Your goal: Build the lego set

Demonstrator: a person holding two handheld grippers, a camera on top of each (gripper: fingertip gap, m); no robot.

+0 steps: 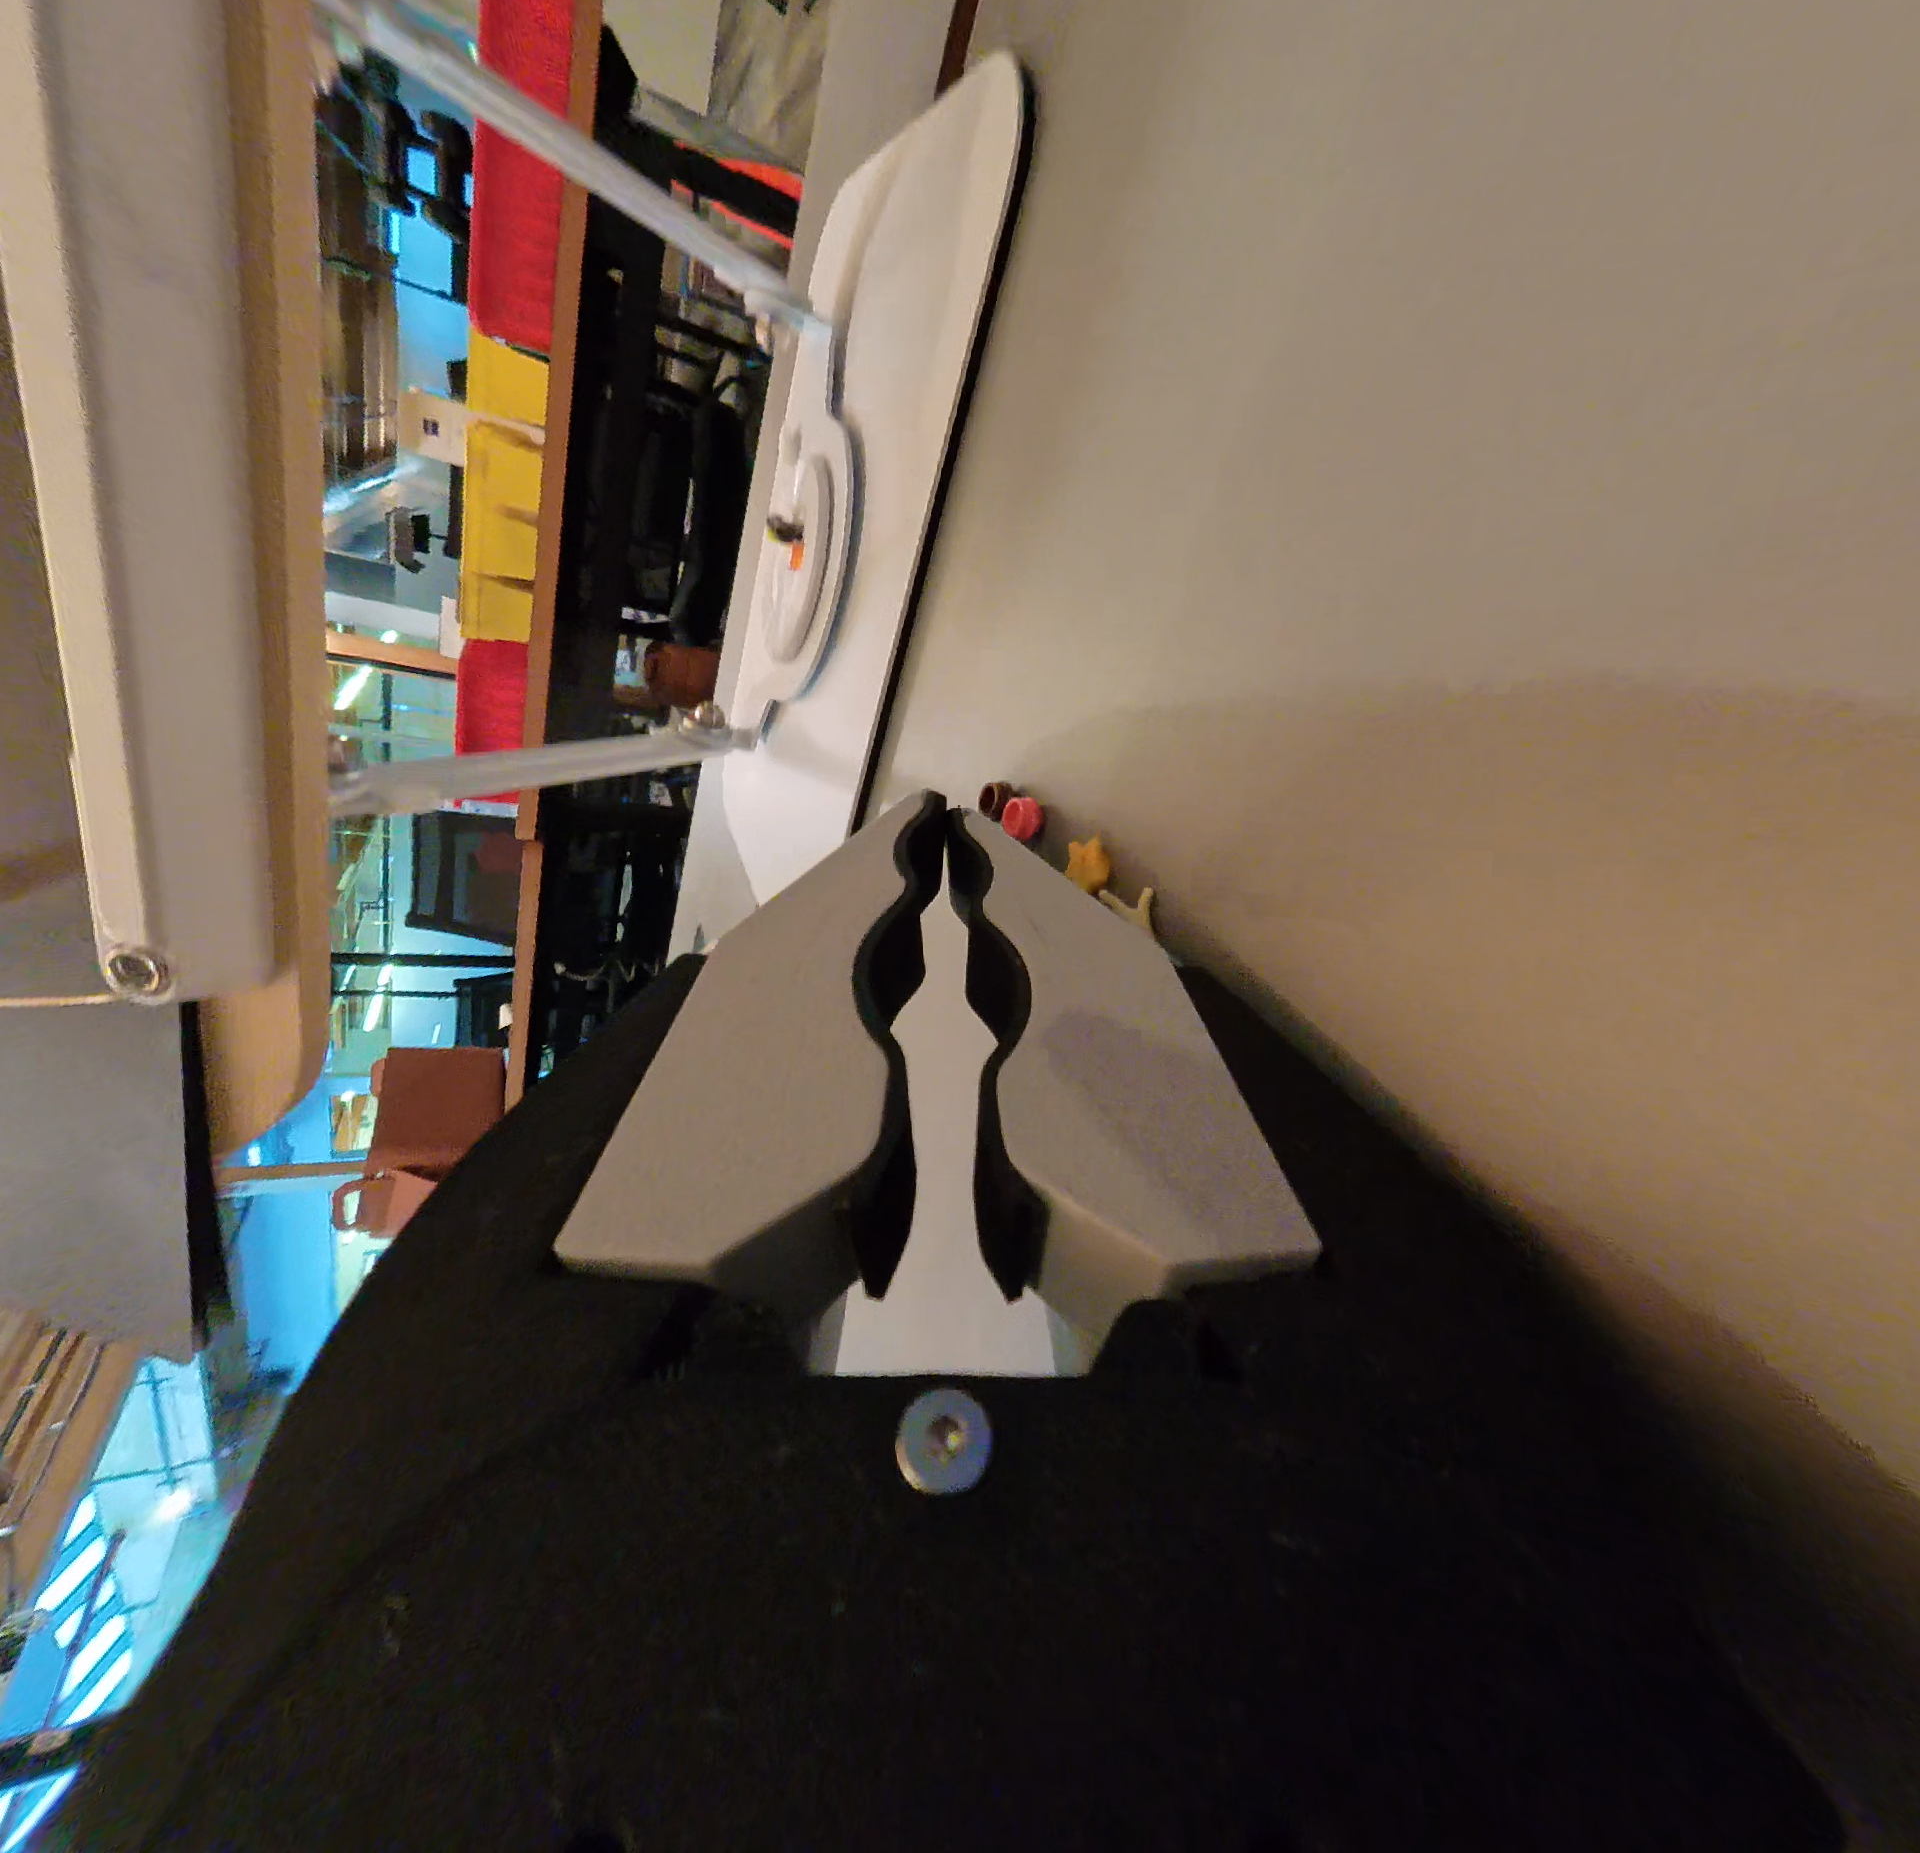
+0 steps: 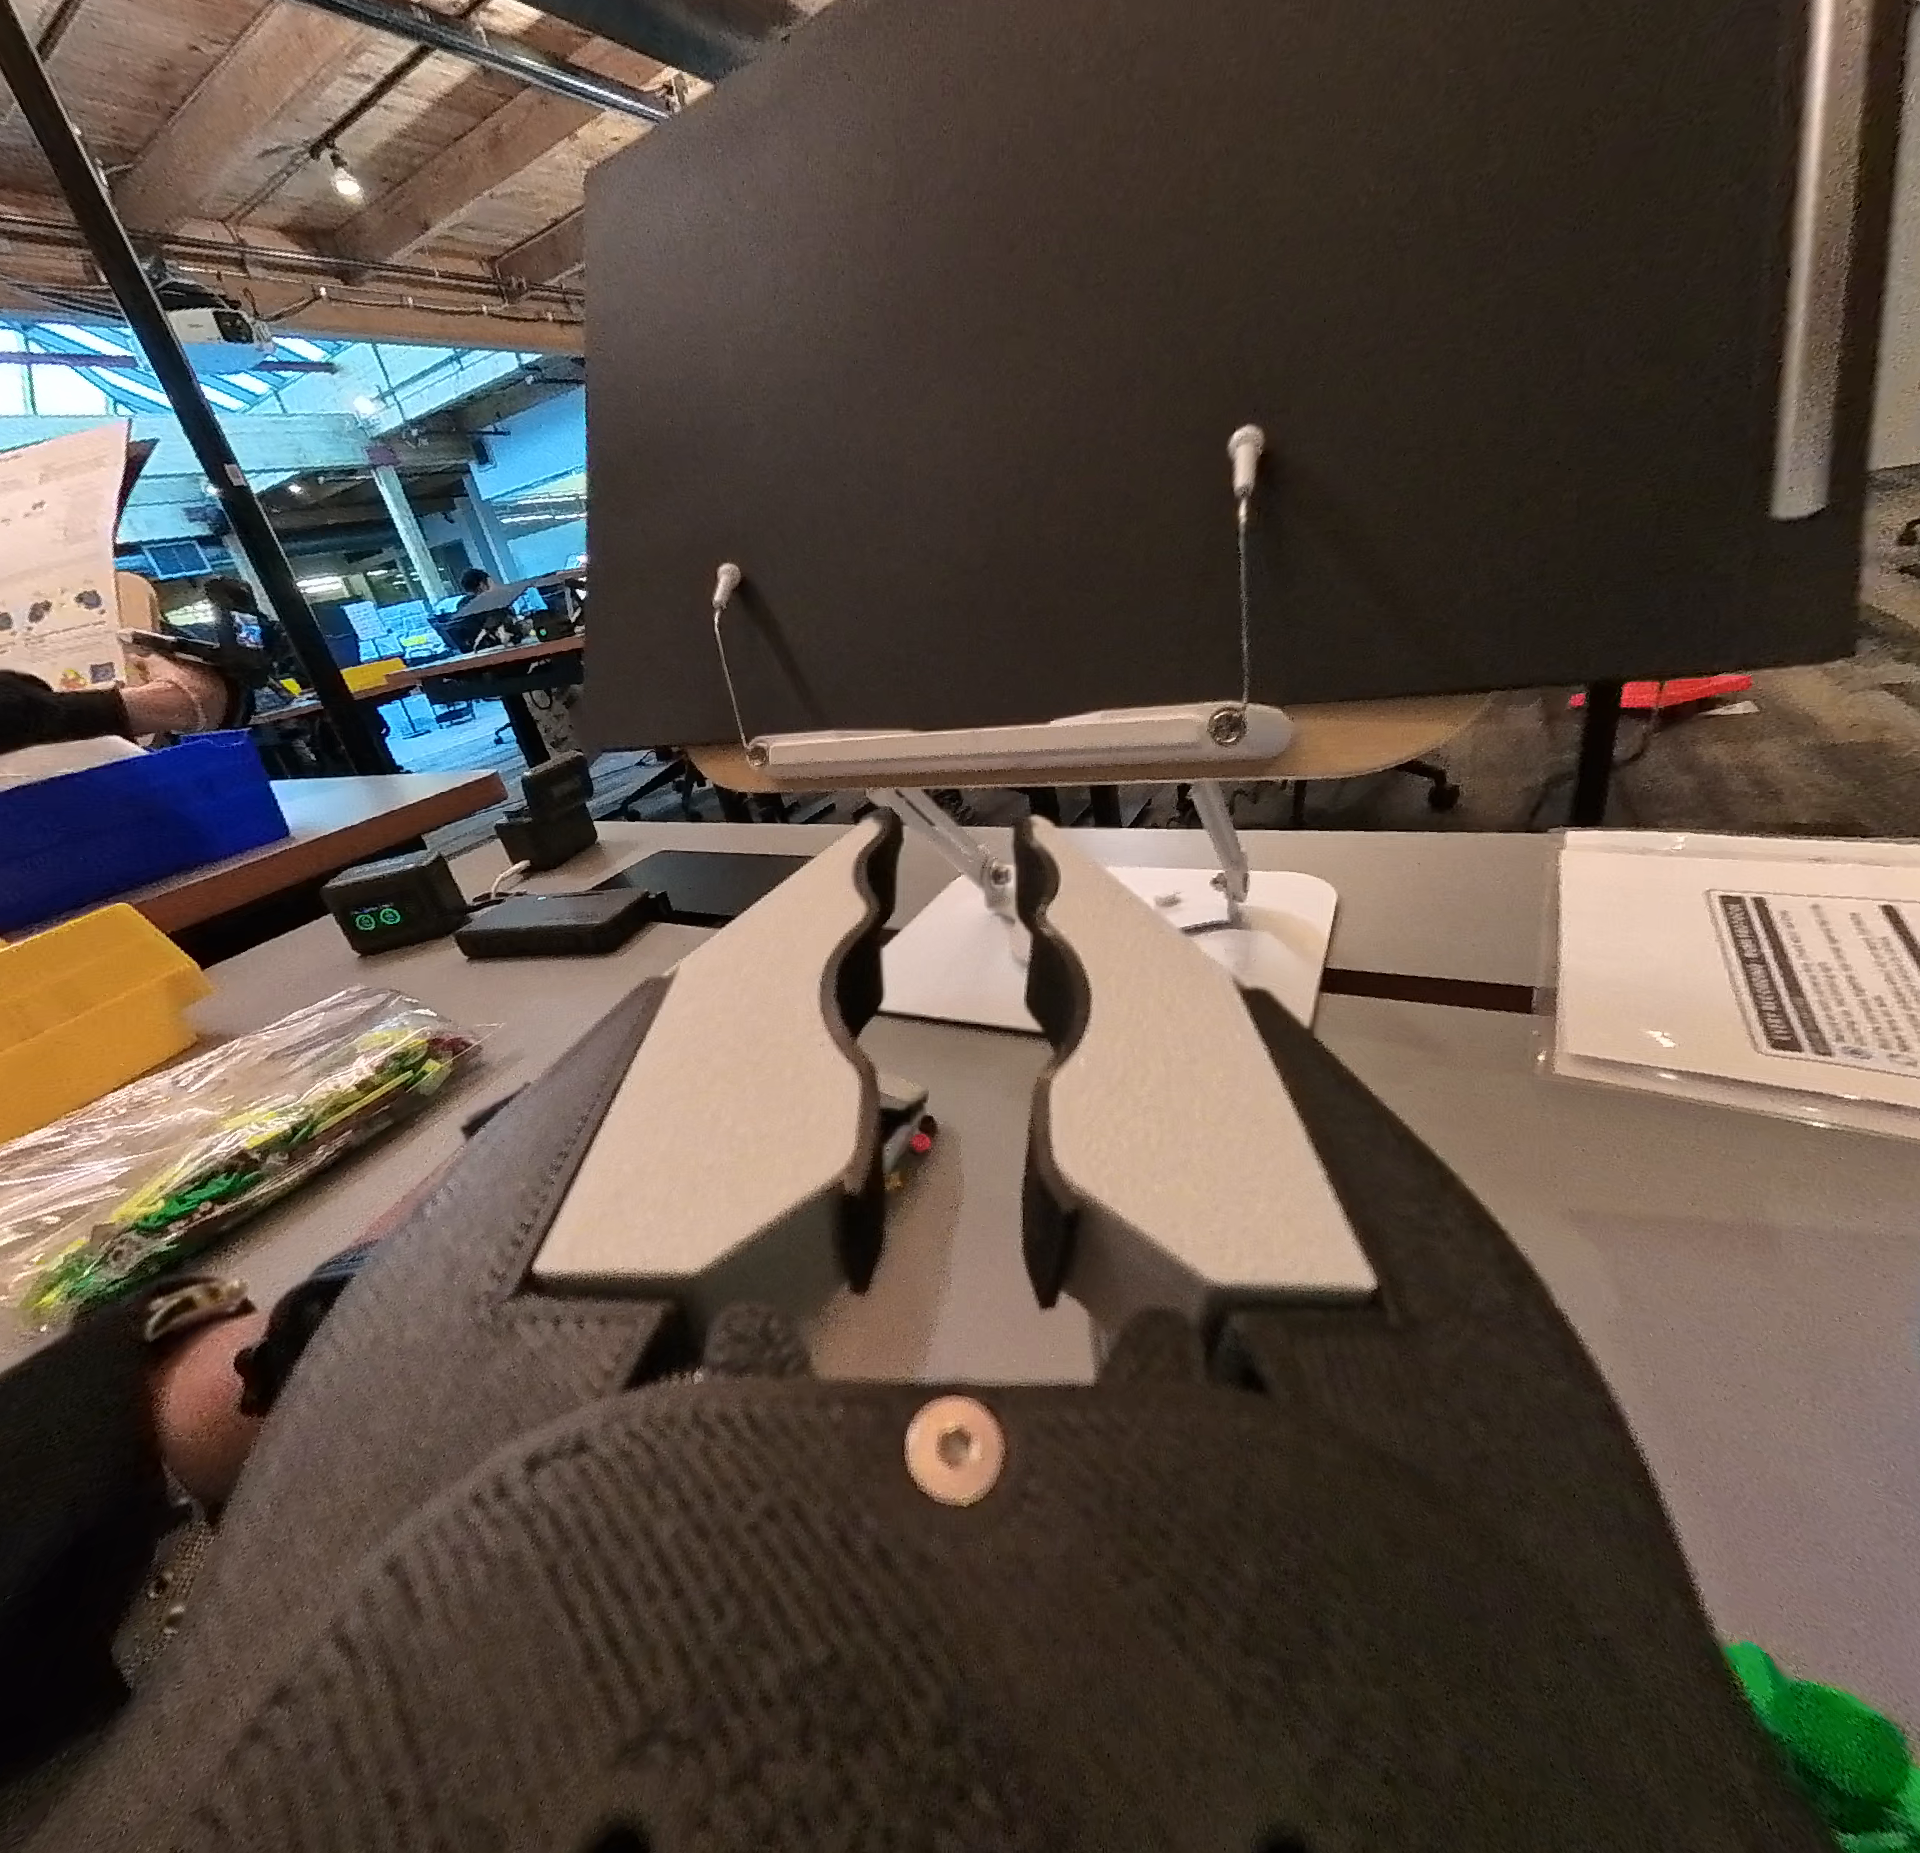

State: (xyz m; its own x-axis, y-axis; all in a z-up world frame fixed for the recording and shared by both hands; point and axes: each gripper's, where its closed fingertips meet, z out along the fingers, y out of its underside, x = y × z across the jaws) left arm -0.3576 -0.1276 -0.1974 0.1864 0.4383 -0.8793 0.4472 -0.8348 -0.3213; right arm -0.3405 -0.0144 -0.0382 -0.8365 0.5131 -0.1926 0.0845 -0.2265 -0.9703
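Left gripper is rolled onto its side in its own wrist view, so the grey bench runs up the right of the picture. Its jaws are nearly closed, tips almost meeting; whether they pinch anything at the very tip cannot be told. Just beyond the tips, loose on the bench, lie four tiny lego pieces: a small brown round piece, a pink round piece, a yellow piece and a pale tan piece.

Right gripper sits level with its jaws moderately wide and empty. Between them, on the bench below, is a small dark grey lego assembly with a red dot on it — the only joined part in view. Toward the left edge of the bench lies a clear bag of lego parts, mostly green and yellow, and it looks unopened. Loose bright green pieces show at the bottom right corner. A white stand holding a large black board sits at the far side, with a printed sheet to the right.

Judging from this, the build is at an early stage — one small assembly made, most parts yet to be added.
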